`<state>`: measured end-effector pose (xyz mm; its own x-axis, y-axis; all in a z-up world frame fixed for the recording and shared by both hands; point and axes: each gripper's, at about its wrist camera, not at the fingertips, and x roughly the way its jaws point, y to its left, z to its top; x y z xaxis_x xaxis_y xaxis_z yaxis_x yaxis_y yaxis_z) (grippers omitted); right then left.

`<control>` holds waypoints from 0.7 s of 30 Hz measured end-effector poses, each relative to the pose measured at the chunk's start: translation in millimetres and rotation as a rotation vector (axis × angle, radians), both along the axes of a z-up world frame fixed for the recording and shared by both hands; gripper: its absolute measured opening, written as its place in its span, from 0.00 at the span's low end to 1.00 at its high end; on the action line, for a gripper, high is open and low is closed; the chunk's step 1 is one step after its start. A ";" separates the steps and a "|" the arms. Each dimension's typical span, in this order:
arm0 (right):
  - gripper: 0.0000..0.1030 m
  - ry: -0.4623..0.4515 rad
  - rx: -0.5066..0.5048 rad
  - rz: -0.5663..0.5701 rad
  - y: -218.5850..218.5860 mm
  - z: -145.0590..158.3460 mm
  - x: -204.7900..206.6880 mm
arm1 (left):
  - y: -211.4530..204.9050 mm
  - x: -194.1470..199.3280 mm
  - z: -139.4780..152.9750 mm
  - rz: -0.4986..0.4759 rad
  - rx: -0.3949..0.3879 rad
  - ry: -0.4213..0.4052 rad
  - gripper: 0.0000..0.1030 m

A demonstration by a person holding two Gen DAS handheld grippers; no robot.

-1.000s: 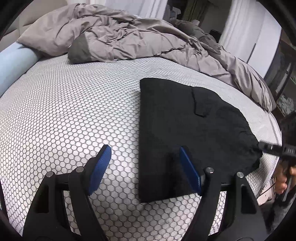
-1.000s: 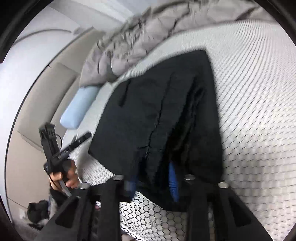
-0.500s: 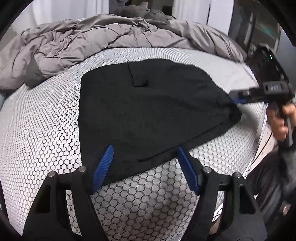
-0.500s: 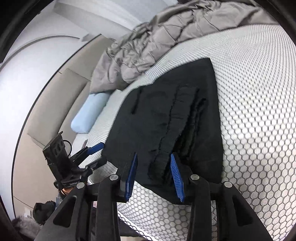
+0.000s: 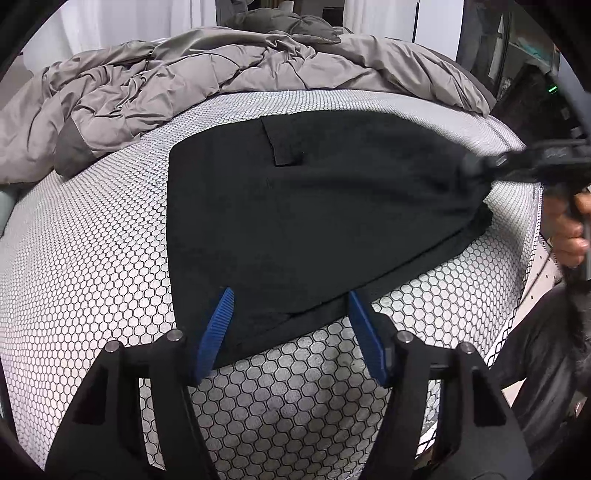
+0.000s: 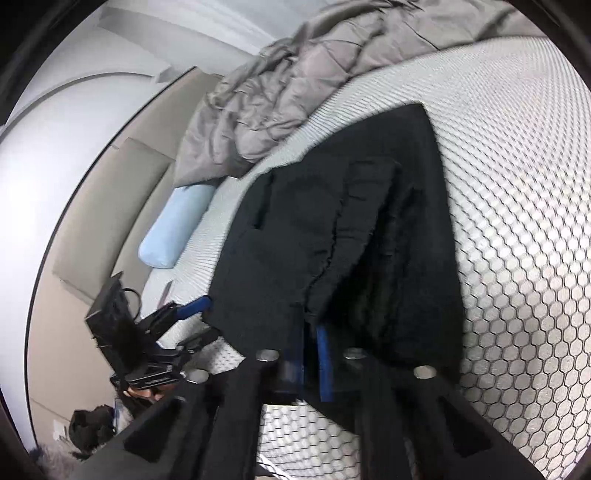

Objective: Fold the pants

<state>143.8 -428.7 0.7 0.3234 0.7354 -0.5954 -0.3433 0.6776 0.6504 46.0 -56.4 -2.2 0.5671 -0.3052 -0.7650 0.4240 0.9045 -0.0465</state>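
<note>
Near the bed's (image 5: 92, 258) front edge, black pants (image 5: 295, 214) lie part-folded; soft, limp, likely sagging unless pinched at corners. Right tool (image 6: 312, 354) clamped on one corner. Left tool (image 5: 290, 332) apart, jaws just closing, straddling the near hem unpressed.

Home bedroom. Bed (image 5: 92, 258) w/ honeycomb-print sheet, rumpled grey duvet (image 5: 221, 74), light-blue pillow (image 6: 173, 229) by padded beige headboard (image 6: 122, 192). White curtains (image 5: 110, 26) behind.

Light: soft, even indoor light is falling on the mattress (image 5: 92, 258).
Blur: right wrist view is smearing near the mattress.
Edges: fisheye is bending both views.
</note>
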 end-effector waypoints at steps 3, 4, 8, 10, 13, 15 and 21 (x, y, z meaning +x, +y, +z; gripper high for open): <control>0.05 -0.075 0.057 0.035 0.3 28.8 -18.9 | 1.3 -1.3 0.8 -0.006 0.003 0.002 0.60; 0.05 -0.088 0.069 0.044 -1.2 34.3 -24.1 | 2.4 -2.8 1.6 -0.010 0.006 0.000 0.60; 0.05 -0.016 -0.042 -0.004 -6.5 8.2 -20.1 | 14.7 -7.0 4.8 -0.009 -0.026 0.018 0.60; 0.05 0.075 -0.112 -0.018 -6.7 -18.5 -8.8 | 24.8 -7.5 9.2 0.007 -0.068 0.022 0.60; 0.08 0.069 -0.090 -0.013 -9.8 -13.7 -8.0 | 40.9 -5.3 17.4 0.035 -0.175 0.028 0.60; 0.11 0.024 -0.096 -0.029 -12.5 -1.8 -11.3 | 47.0 -0.6 20.3 0.069 -0.220 0.022 0.61; 0.27 0.040 -0.094 -0.106 -26.1 -5.8 -4.1 | 35.1 25.5 1.0 0.175 -0.208 0.080 0.61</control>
